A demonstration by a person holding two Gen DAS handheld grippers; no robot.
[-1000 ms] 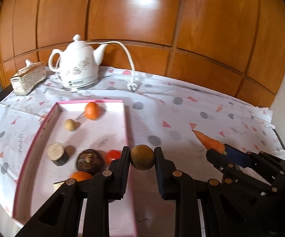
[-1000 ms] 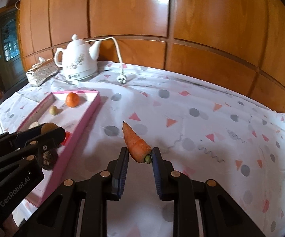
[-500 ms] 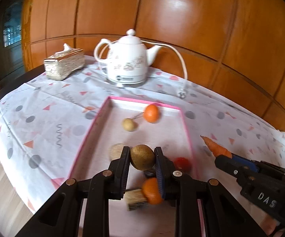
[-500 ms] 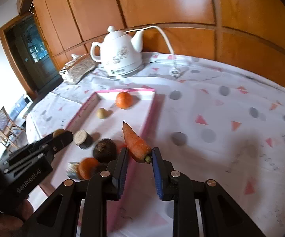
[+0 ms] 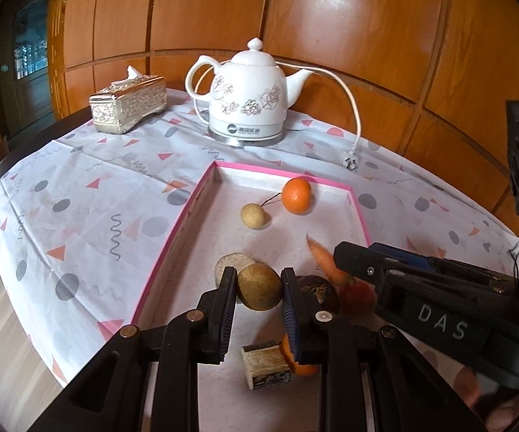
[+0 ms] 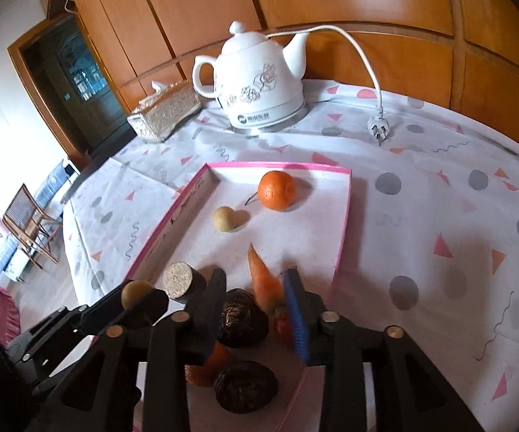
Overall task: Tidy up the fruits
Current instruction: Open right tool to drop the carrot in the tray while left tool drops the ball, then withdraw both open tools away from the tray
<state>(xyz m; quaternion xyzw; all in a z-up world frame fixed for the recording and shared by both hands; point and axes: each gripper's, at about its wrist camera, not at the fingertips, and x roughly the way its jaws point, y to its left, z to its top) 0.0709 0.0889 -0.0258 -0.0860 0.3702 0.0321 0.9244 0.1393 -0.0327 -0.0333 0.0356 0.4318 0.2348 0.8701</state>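
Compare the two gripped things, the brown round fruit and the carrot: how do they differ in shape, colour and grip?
The brown round fruit is round and dull olive-brown; the carrot is long, tapered and orange. The left gripper clamps the fruit squarely at both sides; the right gripper has the carrot against one finger, with a gap at the other. Both hang above the pink-edged tray.

Left gripper held low and level, jaws closed against a round brown fruit, right gripper held just to its right, jaws spread wider than the carrot seen between them, grip contact not discernible, both fingers pointed forward
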